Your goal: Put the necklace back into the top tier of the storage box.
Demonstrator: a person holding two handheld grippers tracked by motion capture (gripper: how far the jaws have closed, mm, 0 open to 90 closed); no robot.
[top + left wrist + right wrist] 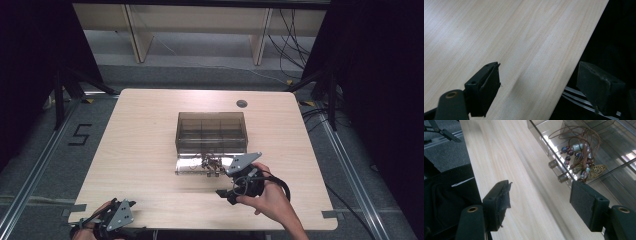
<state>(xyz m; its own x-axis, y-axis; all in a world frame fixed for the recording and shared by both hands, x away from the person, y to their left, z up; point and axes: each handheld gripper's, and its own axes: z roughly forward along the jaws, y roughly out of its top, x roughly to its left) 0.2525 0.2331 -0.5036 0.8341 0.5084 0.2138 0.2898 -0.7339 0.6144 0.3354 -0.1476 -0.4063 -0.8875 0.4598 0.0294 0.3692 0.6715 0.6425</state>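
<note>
Beside the pulled-out clear drawer holding the beaded necklace, I have my right gripper open and empty, left gripper open too; a careless reach may snag cords or knock the drawer

smoky clear box; brown cord necklace, multicoloured beads; pale wood table.

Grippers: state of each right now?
Left gripper: open, nothing between the jaws, at the table's near edge.
Right gripper: open, holding nothing, beside the drawer with the beaded necklace.
</note>
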